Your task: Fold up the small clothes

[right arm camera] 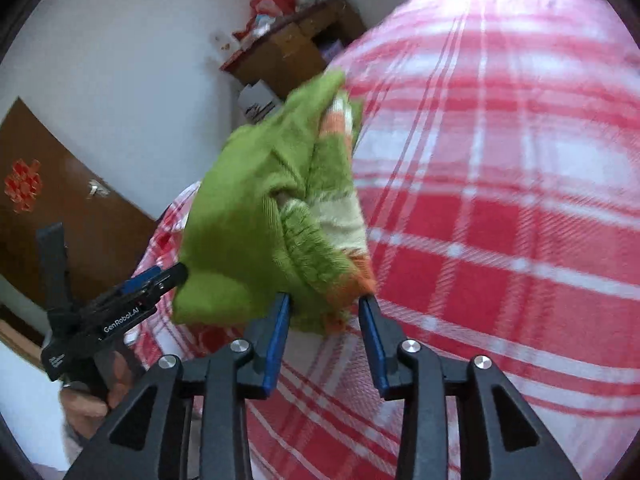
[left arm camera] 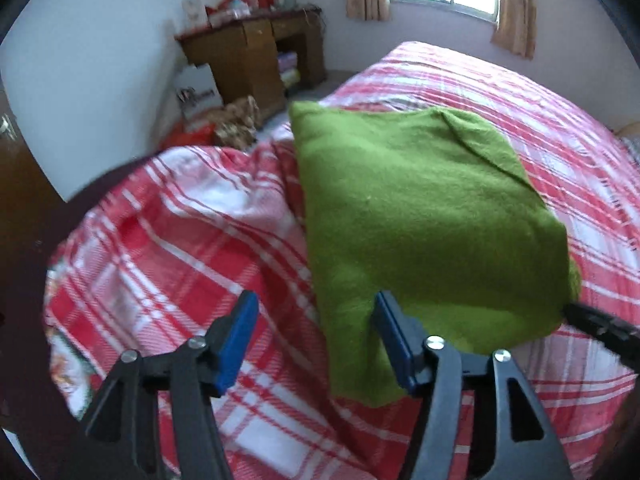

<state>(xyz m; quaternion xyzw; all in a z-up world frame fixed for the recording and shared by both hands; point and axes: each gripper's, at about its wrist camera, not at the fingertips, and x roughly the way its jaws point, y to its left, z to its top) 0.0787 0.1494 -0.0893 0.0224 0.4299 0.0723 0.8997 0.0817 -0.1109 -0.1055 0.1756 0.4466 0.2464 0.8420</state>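
Both grippers (left arm camera: 316,304) (right arm camera: 324,306) gape around fuzzy green knit garment (left arm camera: 420,208), pads not pressing.

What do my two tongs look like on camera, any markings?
Both tongs, left and right, have black scissor-link arms with silver pivot pins and flat blue pads. Seen from the right wrist view, the left body reads "GenRobot.AI" in white.

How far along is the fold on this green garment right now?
Done: the green garment lies folded into a compact stack on the plaid bedspread. In hand: the left claw stands open at its near edge; the right claw has the striped cuff end between its tips, grip unclear. Left: probably tidying that loose end, judging by its bunching.
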